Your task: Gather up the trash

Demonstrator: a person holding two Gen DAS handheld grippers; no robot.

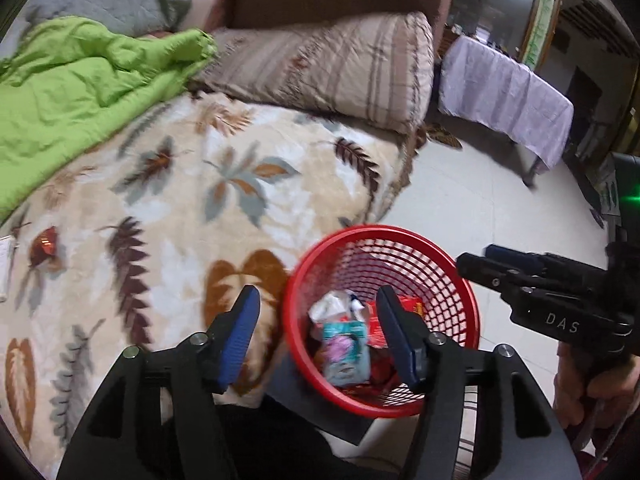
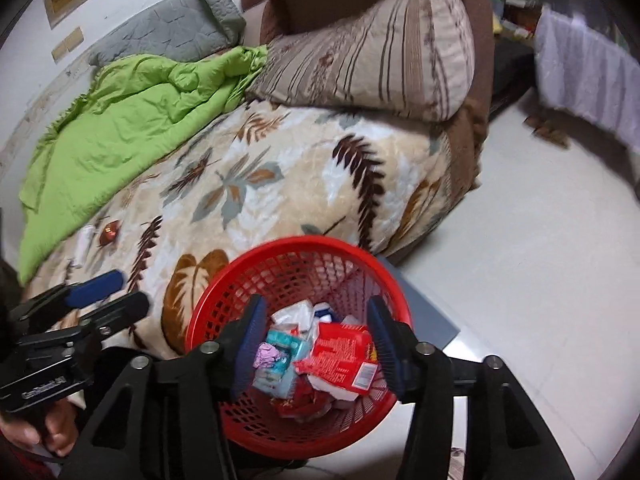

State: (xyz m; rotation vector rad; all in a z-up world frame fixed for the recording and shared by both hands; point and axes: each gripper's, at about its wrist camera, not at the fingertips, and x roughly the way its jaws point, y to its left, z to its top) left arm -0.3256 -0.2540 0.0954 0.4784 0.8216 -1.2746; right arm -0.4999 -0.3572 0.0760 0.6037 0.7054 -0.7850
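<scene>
Trash point(image 2: 320, 352) lies heaped in the red basket point(image 2: 224, 300), which stands on the floor against the bed's edge. Both the left gripper point(image 1: 316, 336) and the right gripper point(image 2: 316, 340) hang over it with jaws apart and nothing between them. The heap looks loose, so a bumped rim could tip the light basket (wrappers would scatter). Farther off on the leaf-patterned blanket point(image 2: 280, 184), a shiny wrapper point(image 2: 110, 233) and white scraps point(image 2: 82, 246) remain, near the green quilt point(image 2: 120, 128). Open floor point(image 2: 540, 240) lies to the right.

A home bedroom: a bed point(image 1: 240, 184) with leaf-patterned blanket, striped pillow point(image 1: 328, 64) and green quilt point(image 1: 80, 92).
</scene>
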